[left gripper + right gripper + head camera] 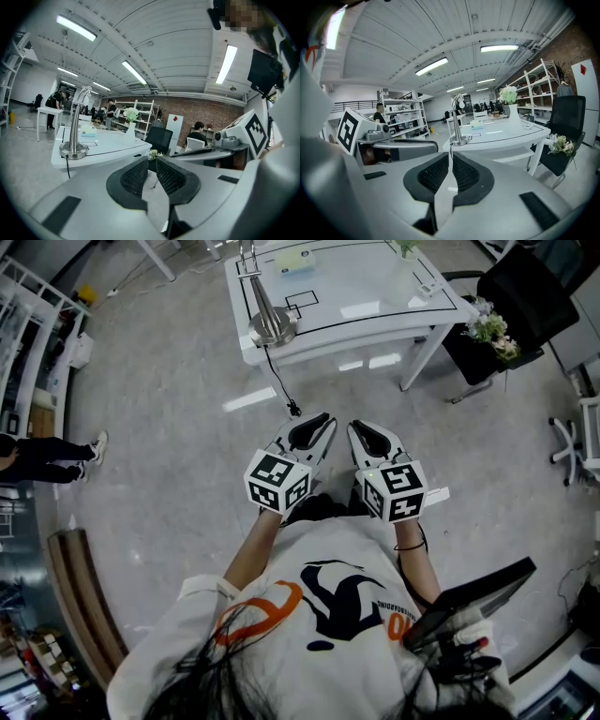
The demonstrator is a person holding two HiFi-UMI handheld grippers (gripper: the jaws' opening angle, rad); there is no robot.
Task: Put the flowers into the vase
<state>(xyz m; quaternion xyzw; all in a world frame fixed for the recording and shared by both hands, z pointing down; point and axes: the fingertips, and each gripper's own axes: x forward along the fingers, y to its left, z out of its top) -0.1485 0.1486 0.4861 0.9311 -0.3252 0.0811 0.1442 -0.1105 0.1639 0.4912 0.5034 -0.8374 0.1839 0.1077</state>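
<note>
A bunch of pale flowers (492, 329) lies on a black office chair (525, 292) right of the white table (375, 320). The same bunch (560, 144) shows in the right gripper view and, small, just beyond the left jaws (153, 153). A white vase (513, 117) with white blooms (508, 94) stands on the table's far side, also in the left gripper view (131, 130). Both grippers hang side by side over the floor, well short of the table. My left gripper (317, 423) (151, 161) keeps a narrow gap, nothing in it. My right gripper (364, 430) (450, 157) is shut and empty.
A metal stand with a round base (272, 326) and trailing cable sits at the table's near left corner, a small box (295, 261) behind it. A person's legs (42, 457) show at far left, a wooden bench (80, 601) lower left, white chairs (581, 442) at right.
</note>
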